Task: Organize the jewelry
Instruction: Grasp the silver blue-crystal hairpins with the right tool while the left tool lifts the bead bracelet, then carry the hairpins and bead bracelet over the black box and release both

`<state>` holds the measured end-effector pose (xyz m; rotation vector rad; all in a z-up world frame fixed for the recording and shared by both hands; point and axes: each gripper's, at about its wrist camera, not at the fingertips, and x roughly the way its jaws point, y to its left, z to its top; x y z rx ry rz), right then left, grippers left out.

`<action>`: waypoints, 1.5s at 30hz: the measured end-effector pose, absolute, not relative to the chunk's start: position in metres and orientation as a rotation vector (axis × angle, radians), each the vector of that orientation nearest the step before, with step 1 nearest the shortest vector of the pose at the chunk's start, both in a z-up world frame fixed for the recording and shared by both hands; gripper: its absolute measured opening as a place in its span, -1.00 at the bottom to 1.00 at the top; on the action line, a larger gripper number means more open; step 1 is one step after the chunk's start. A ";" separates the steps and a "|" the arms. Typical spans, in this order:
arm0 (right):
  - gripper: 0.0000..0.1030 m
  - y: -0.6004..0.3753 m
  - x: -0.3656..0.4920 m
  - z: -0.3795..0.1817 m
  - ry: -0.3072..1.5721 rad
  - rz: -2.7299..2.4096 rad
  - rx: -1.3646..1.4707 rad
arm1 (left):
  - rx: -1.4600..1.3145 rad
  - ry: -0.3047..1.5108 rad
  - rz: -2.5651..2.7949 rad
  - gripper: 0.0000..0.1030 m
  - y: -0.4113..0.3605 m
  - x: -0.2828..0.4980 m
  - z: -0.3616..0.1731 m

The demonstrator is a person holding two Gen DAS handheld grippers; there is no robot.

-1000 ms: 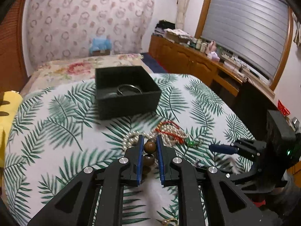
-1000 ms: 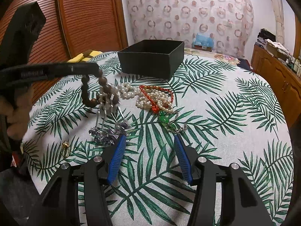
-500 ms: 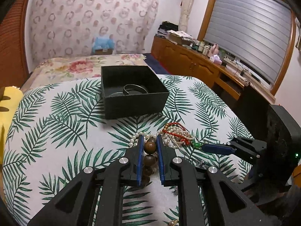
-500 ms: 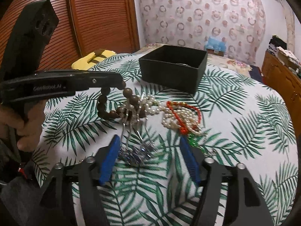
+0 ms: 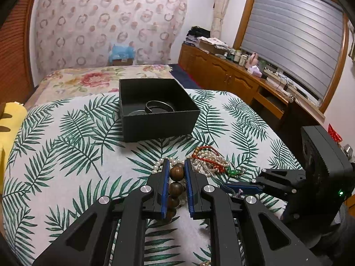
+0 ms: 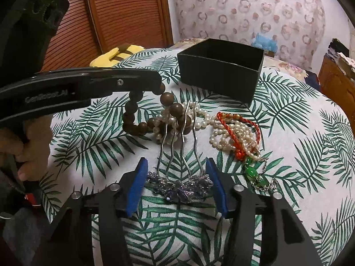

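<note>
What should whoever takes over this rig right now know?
Left gripper: shut on the brown bead bracelet, lifted off the cloth.
Right gripper: jaws closing around the purple hair comb, pads not yet on it.
Black box: holds a bangle.
Left on the table: pearl strands, red cord, green pendant.
Next: box the bracelet, then the comb.

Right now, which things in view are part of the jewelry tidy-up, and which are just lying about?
Part of the job:
- black box
- wooden bead bracelet, clamped in left hand-held gripper
- purple hair comb, between the closing jaws of right hand-held gripper
- pearl strands
- red cord bracelet
- green pendant

Lying about:
- yellow cushion
- blue bag
</note>
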<state>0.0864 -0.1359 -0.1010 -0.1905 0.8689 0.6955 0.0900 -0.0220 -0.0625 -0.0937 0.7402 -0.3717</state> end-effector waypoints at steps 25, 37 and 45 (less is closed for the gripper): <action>-0.77 -0.140 0.061 -0.064 0.793 0.775 -0.234 | -0.088 0.632 -0.270 -0.76 -0.002 0.105 -0.032; -0.77 -0.153 0.078 -0.044 0.741 0.724 -0.247 | -0.085 0.571 -0.319 -0.76 0.001 0.101 0.010; -0.77 -0.159 0.088 -0.034 0.720 0.694 -0.245 | -0.083 0.531 -0.348 -0.76 -0.005 0.099 0.033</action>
